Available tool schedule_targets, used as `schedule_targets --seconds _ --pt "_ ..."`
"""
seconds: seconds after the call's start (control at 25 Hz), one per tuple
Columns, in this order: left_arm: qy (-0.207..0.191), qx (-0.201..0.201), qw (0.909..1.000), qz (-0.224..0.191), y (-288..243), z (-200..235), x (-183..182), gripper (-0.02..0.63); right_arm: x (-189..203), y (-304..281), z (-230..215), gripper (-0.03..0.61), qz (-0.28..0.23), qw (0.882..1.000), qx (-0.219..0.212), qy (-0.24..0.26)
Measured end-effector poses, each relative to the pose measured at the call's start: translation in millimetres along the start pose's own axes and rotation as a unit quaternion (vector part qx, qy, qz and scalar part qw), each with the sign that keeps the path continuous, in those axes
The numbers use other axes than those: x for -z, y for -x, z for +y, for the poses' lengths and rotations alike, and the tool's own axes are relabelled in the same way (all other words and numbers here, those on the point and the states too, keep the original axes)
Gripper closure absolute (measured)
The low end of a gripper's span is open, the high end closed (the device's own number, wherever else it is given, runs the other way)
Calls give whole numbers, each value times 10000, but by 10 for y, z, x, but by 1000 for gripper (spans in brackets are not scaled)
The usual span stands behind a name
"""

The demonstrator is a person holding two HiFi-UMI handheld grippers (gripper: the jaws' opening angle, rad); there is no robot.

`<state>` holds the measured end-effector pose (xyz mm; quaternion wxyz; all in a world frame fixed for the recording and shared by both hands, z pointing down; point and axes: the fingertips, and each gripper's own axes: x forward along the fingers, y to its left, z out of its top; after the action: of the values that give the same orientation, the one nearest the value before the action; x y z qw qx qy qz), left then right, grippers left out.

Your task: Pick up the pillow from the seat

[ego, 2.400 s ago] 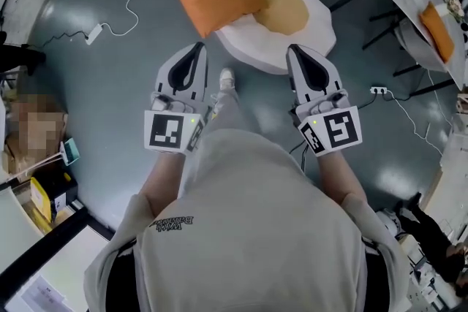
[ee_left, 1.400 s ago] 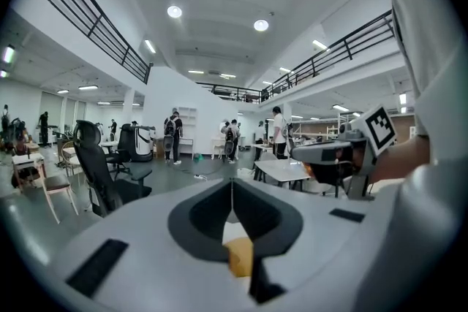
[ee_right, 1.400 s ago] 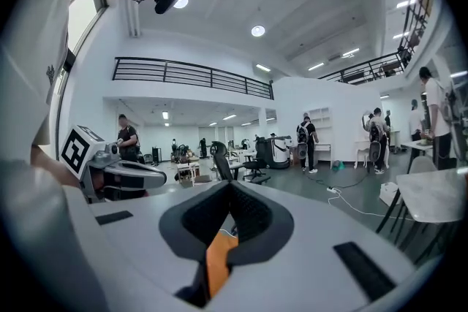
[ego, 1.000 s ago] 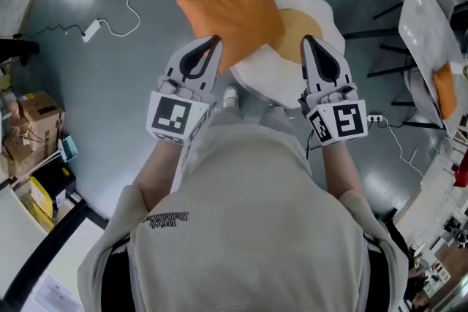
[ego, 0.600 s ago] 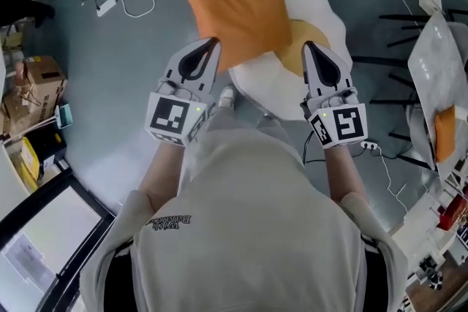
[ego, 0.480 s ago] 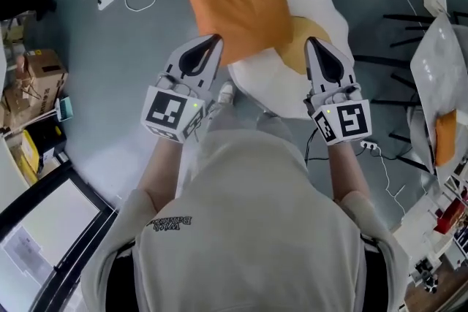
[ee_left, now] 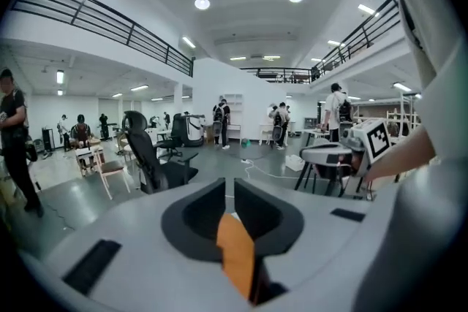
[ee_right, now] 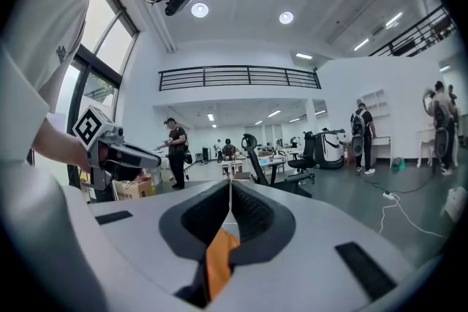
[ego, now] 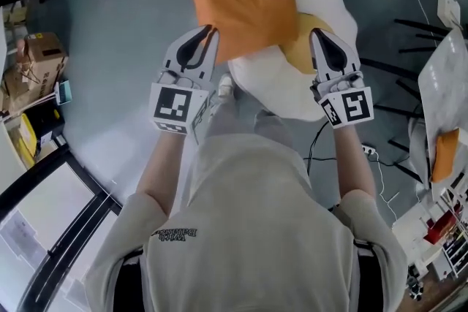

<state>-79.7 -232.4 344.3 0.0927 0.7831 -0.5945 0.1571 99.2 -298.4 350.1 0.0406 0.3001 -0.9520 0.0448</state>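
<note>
Head view looks steeply down from above the person, close over the left gripper (ego: pixel 210 29) and right gripper (ego: pixel 316 31). Each gripper view sits right behind its own jaws, facing level across the hall. Each catches the other gripper at its edge, and all three share the orange pillow (ego: pixel 245 7).

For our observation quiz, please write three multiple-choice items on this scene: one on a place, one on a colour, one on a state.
1. Where does the pillow lie? A on the egg-shaped seat; B on the floor; C on a desk.
2. What colour is the pillow? A blue; B orange; C green.
3. How do the jaws of the left gripper and right gripper stand? A both apart; B one apart; C both together.
1 A: it rests across the white seat. 2 B: plainly orange. 3 C: each gripper view shows tips meeting.
</note>
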Motion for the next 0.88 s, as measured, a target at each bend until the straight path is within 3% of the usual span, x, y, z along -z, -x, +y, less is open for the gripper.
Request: schedule_targets --seconds 0.08,0.16,0.44,0.6,0.76,0.88 --pt "25 -60 10000 62 -193 131 208 558 320 -194 -146 550 143 9996 -150 -165" --pt "45 -23 9996 270 -415 246 508 479 684 -403 -307 429 344 9986 -194 -349" --pt "185 -181 9951 957 -1069 604 1719 359 1995 -1015 -553 293 1053 9930 -195 -490" --pt "295 -271 9922 1181 -1425 690 2390 314 2784 -1265 -738 233 1371 9896 25 -433" --pt "940 -366 9857 1352 -1664 829 2968 293 3518 -1493 -1058 171 1671 9842 495 -327" --pt "916 -551 9826 1519 -1783 917 3259 282 3958 -1608 -1245 152 1841 9799 635 -436"
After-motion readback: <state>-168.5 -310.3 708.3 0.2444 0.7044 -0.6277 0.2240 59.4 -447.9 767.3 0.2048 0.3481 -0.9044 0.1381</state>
